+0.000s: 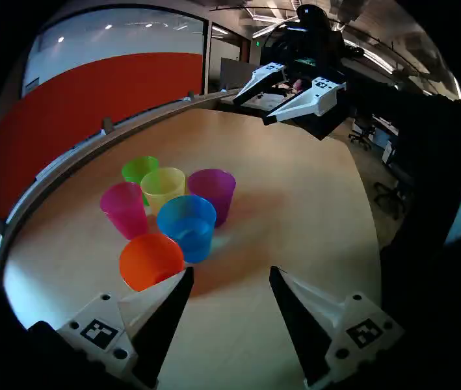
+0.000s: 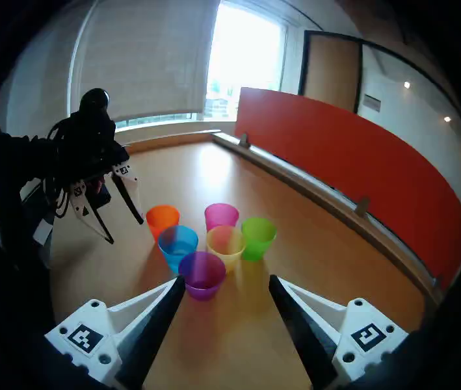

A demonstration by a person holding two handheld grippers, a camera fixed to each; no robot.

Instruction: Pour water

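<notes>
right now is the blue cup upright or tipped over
Upright: the blue cup stands on its base with its open rim facing up, beside the orange cup.

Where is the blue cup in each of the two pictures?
Left gripper view: the blue cup stands left of centre, at the near side of the cluster, beside the orange cup.
Right gripper view: the blue cup is left of centre, between the orange cup and the purple cup.
Shared landmark: the red wall.

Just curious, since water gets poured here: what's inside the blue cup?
No object shows inside the blue cup; its inner wall looks plain blue. Clear water can't be told, and in the left gripper view its near wall hides the bottom.
</notes>
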